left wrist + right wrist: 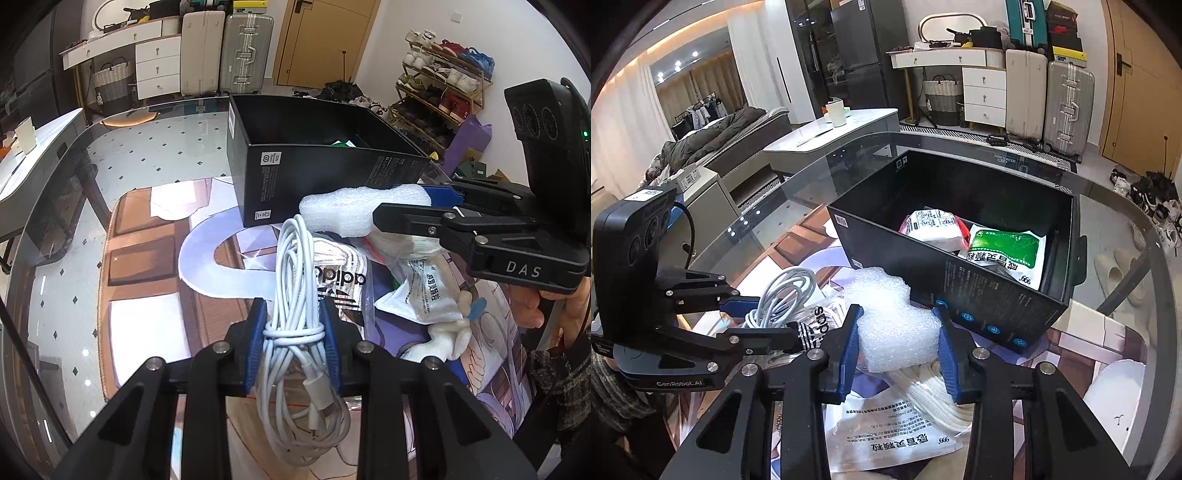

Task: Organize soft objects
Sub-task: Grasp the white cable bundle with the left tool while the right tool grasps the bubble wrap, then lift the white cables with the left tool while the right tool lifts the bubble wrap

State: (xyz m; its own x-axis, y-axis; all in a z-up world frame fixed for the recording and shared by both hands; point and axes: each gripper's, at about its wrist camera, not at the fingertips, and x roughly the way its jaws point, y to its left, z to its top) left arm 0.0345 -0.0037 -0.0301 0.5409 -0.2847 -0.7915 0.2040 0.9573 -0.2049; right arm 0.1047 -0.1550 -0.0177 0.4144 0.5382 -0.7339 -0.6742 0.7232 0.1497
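Note:
A coiled white cable [295,280] sits between the blue pads of my left gripper [293,314], which is shut on it just above the table. In the right wrist view this left gripper [768,321] shows at the left with the cable [786,291] in it. My right gripper [897,314] is shut on a white foam piece [890,317], right in front of the open black box [982,299]. The left wrist view shows the same foam piece [347,210] and right gripper [400,205] against the near wall of the box [314,173].
In the box lie a white-and-red packet [934,229] and a green sachet [1008,254]. On the mat lie an adidas bag [340,280], a clear sachet [432,295], a printed sachet [890,435] and a white cord bundle [938,402]. The glass table's edge [1119,192] curves behind the box.

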